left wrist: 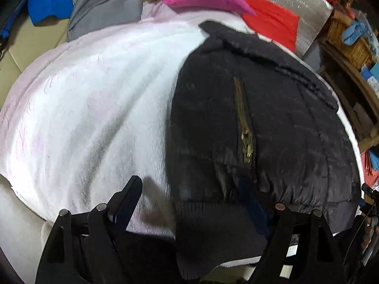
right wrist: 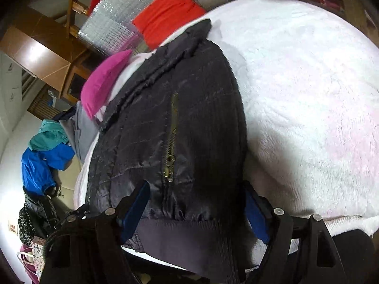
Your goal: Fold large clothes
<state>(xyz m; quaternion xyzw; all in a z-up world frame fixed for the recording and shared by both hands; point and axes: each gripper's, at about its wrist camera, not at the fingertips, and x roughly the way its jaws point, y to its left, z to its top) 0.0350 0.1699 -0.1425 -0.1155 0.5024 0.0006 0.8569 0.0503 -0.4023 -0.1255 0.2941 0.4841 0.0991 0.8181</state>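
The black quilted puffer jacket (left wrist: 260,123) lies folded lengthwise on the white fleece blanket (left wrist: 94,99), puffy, light and slick-shelled, best pinched at its ribbed hem (right wrist: 180,234), which both the left gripper (left wrist: 196,203) and right gripper (right wrist: 196,203) straddle wide open, gripping nothing.

No legible text, label, brand or number was found in either wrist view. The black jacket (left wrist: 260,123) showed no logo, and nothing could be read on its brass zipper pull (left wrist: 247,146). A gift bag (right wrist: 39,258) at the lower left of the right wrist view carried dark printed marks, too small and blurred to read.
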